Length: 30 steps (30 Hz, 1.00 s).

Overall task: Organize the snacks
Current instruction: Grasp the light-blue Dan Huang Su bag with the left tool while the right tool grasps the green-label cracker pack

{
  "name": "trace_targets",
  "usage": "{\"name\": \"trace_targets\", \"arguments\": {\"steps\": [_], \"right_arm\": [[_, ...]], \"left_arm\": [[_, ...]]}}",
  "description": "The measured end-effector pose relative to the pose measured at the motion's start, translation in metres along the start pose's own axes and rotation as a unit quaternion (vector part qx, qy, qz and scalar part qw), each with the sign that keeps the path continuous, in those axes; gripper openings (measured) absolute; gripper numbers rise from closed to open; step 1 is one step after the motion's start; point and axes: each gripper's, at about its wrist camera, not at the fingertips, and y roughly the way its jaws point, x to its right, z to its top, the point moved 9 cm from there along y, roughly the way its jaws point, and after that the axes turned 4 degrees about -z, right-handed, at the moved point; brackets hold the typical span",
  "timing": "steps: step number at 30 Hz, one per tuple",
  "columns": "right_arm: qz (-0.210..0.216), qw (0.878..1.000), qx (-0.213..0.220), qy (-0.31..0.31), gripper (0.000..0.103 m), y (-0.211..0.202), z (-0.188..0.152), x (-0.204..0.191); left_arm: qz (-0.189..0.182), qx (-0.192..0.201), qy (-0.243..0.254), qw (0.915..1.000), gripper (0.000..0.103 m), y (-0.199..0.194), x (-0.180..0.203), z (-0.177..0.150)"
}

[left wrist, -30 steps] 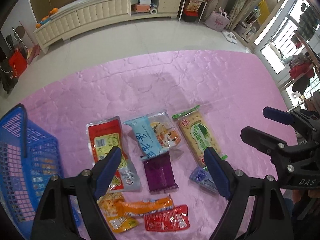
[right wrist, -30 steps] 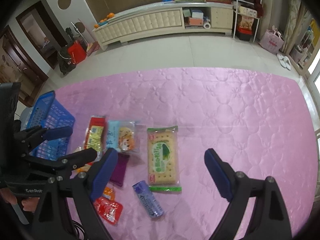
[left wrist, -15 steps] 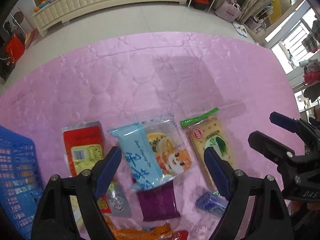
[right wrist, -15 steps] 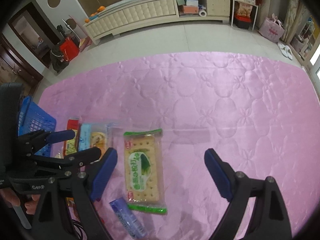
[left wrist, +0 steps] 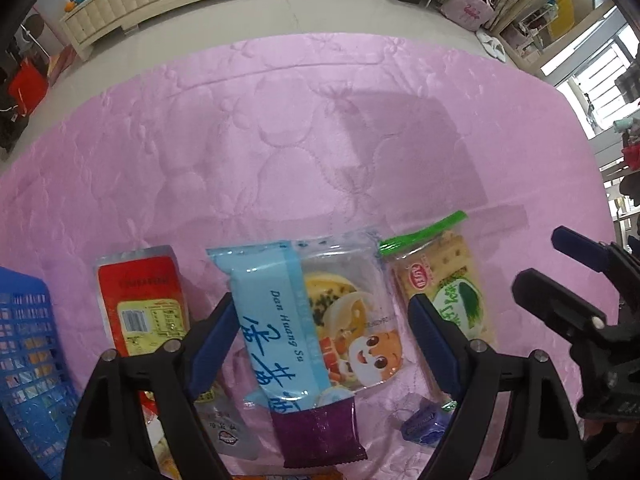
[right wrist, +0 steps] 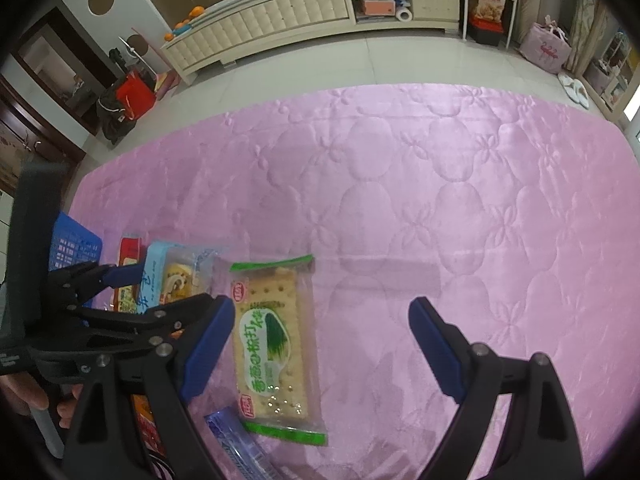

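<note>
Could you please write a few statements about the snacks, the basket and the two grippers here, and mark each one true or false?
1. The left gripper has its jaws open over the light blue packet. True.
2. The right gripper is clamped on the green-edged cracker packet. False: its jaws are open, and the packet lies flat on the pink quilt.
3. The purple packet lies inside the blue basket. False: it lies on the quilt, at the near end of the light blue packet.
4. The red and yellow packet lies between the basket and the light blue packet. True.
</note>
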Motion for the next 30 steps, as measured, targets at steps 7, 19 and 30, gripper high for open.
{"name": "trace_targets", "arguments": {"steps": [7, 19, 30], "right_arm": [[-0.001, 1.0, -0.003, 0.001, 0.091, 0.001, -0.003, 0.001], [-0.009, 1.0, -0.009, -0.001, 0.091, 0.001, -0.009, 0.003], [-0.015, 1.0, -0.014, -0.018, 0.091, 0.003, -0.01, -0.012]], "left_arm": [[0.0, 0.011, 0.012, 0.9999, 0.082, -0.002, 0.009, -0.003], [-0.008, 0.005, 0.021, 0.9997, 0.064, 0.005, 0.017, -0.011], [-0.017, 0.053, 0.045, 0.9975, 0.063, -0.041, 0.014, -0.023]]}}
